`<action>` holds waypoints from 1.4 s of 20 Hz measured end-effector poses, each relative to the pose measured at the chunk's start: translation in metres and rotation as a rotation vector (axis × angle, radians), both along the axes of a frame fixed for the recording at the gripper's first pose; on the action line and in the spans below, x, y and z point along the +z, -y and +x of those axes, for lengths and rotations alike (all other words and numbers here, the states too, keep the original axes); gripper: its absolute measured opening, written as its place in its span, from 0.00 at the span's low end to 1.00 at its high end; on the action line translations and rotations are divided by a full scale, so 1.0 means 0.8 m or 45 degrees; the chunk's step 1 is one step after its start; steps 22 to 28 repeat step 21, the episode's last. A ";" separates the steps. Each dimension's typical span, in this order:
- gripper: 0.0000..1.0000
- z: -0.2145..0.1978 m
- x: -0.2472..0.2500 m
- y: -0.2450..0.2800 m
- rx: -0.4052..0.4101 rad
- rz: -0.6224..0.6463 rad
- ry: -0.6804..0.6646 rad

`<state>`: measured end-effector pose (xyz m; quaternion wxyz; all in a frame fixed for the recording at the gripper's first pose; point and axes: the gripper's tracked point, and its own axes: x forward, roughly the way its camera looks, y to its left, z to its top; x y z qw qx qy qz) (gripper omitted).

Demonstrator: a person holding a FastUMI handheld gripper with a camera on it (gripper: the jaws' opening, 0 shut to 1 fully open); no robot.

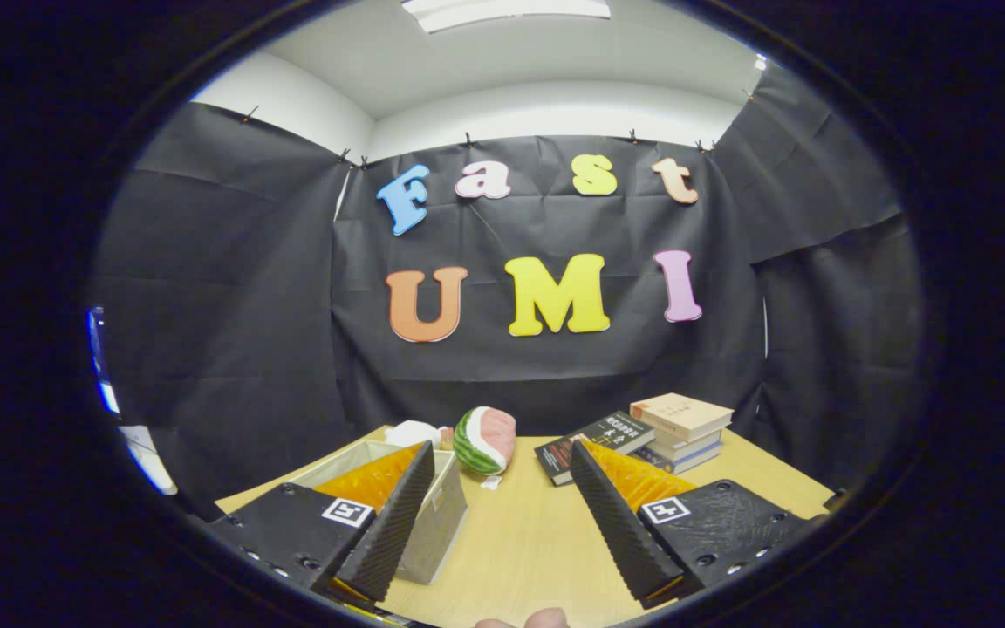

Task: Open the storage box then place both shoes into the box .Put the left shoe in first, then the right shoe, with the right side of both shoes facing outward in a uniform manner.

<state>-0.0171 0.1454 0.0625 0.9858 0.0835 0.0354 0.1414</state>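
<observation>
Your gripper is hovering, jaws gaping wide over bare table.
You're sitting beside the storage box behind your left finger; watermelon toy and books are waiting beyond.

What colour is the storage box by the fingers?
Light grey-beige, seen in the gripper view: storage box.

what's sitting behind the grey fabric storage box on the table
Behind the grey fabric storage box a white rounded object shows on the wooden table, beside a watermelon-slice plush. The box and one finger of the open gripper cover its lower part, so what it is cannot be told.
</observation>
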 end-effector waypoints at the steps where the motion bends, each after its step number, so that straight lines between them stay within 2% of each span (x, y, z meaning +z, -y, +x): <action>1: 0.96 0.000 -0.006 0.003 0.001 0.014 -0.004; 13: 0.96 0.004 -0.050 0.002 -0.040 0.009 -0.060; 28: 0.96 0.011 -0.056 -0.013 -0.042 0.015 -0.068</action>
